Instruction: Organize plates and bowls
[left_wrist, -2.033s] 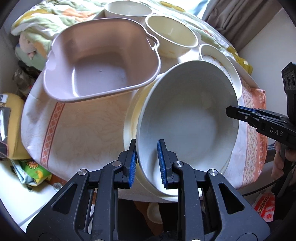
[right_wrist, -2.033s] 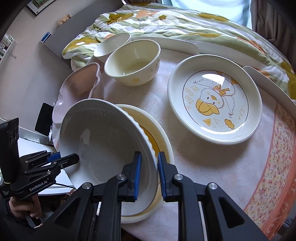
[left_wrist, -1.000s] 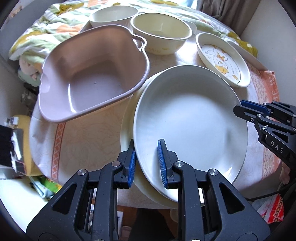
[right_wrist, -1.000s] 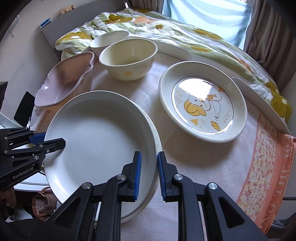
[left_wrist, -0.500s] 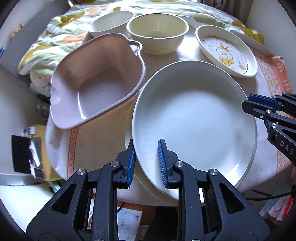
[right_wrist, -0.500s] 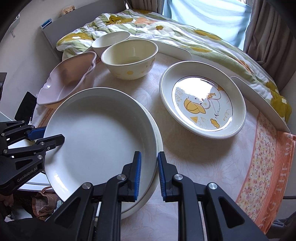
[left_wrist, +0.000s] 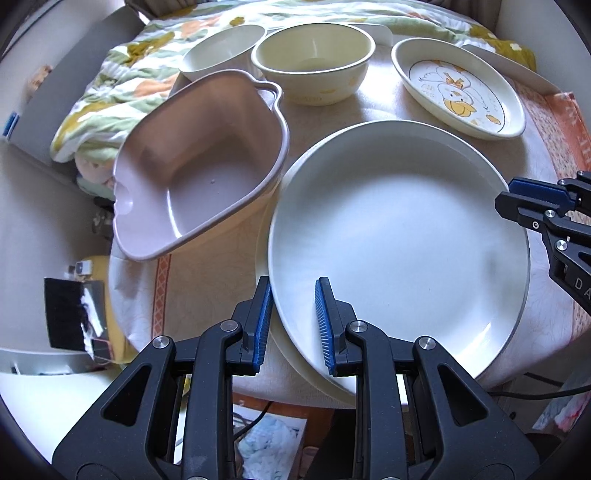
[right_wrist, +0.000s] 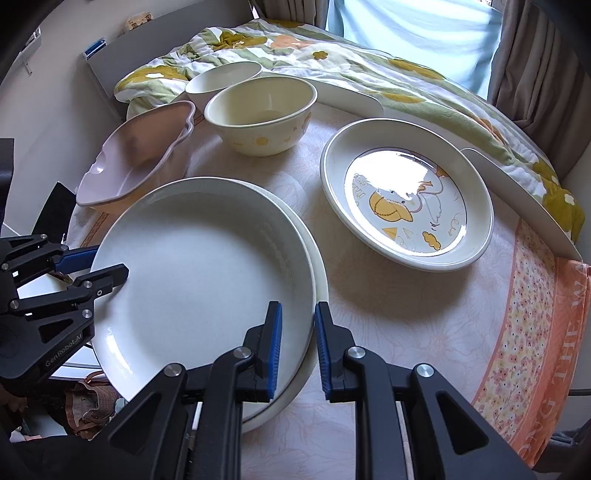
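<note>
- Left hand-held gripper (left_wrist: 291, 325) is clamped on the near-left rim of the white plate (left_wrist: 399, 236), one pad under the rim and one inside it.
- Right hand-held gripper (right_wrist: 297, 349) is pinched on the opposite rim of the same plate, so it's a two-sided hold.
- The white plate looks nested flat on a cream plate (right_wrist: 319, 280) at the near edge of the table (right_wrist: 424, 332). My read: the stacking step is basically at the let-go point.
- To do it well, I'd open both sides evenly and back the pads straight off the rim. Dragging one side could slide the top plate off-centre, and the stack already overhangs the table edge a bit.
- Outward from there: a pink dish (left_wrist: 199, 166) sits far left, tilted, hanging off the table edge and just beside the stack. That's the one to watch when the left side pulls away.
- A yellow bowl (right_wrist: 262, 114) sits further back with a white bowl (right_wrist: 221, 79) behind it, well clear.
- The duck plate (right_wrist: 406, 199) is on the right, apart from the stack, probably the next thing to stack.
- A quilt (right_wrist: 369, 70) covers the bed behind the table, not in the way.
</note>
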